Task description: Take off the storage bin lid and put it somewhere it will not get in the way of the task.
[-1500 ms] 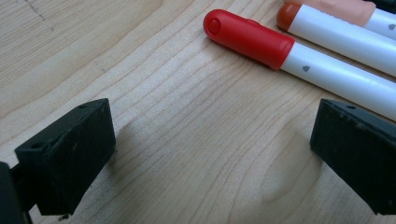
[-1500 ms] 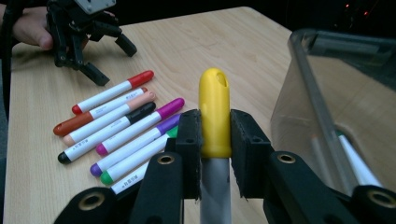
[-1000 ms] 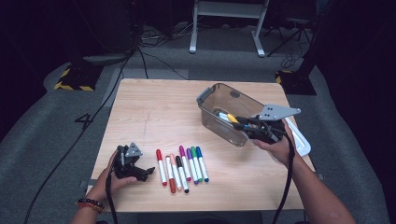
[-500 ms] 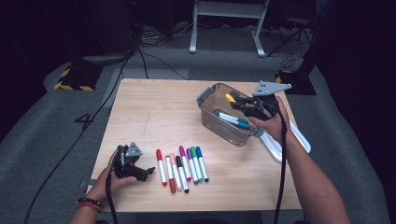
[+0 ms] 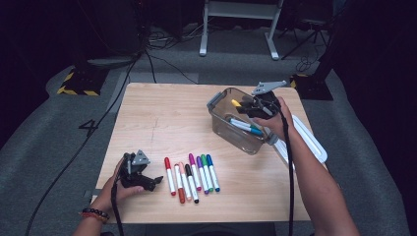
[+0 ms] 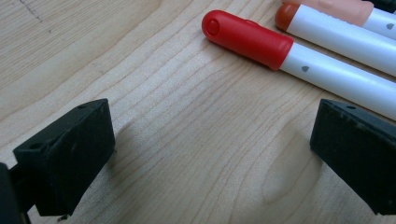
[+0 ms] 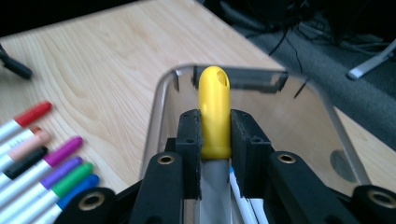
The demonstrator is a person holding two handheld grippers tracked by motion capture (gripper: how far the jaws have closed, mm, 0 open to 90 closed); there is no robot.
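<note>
The right gripper (image 5: 250,104) is closed on a yellow marker (image 7: 215,112), its pads pressing the marker's cap from both sides. In the high view the gripper and yellow marker (image 5: 237,103) are positioned over the open top of the clear bin (image 5: 219,118), which stands on the right half of the desk (image 5: 162,113). Other markers, including a blue one (image 5: 246,127), already lie inside the bin. A white lid (image 5: 307,140) lies on the desk just beside the bin, on its right.

The left gripper (image 5: 147,181) rests on the desk near the front left edge, held in the left hand (image 5: 115,184). Its jaws stand wide apart with nothing between them; bare desk shows in the gap. A row of markers lies on the desk just to its right. The red marker (image 6: 261,39) is nearest the gripper, followed by orange, pink, black, purple, green and blue ones.
</note>
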